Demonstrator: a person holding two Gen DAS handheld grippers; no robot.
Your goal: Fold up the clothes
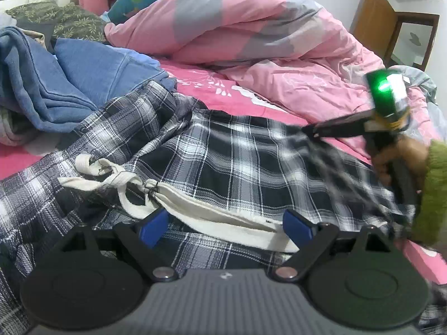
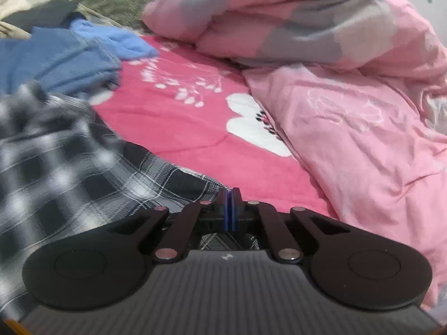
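Folding has barely begun: your right tongs (image 2: 230,203) are clenched on the rumpled plaid garment's (image 1: 223,150) edge, your left tongs (image 1: 226,227) released over its white waistband (image 1: 223,217).

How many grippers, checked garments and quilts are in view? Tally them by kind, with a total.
Black two-finger grippers: 2 (left gripper, right gripper)
Black-and-white checked cloth garment: 1
Pink-and-grey padded quilt: 1
Total: 4

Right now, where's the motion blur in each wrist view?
Left wrist: the right gripper and the plaid garment under it smear, the rest is sharp. Right wrist: the plaid on the left is heavily blurred, the blue clothes softer, the shut fingers crisp.
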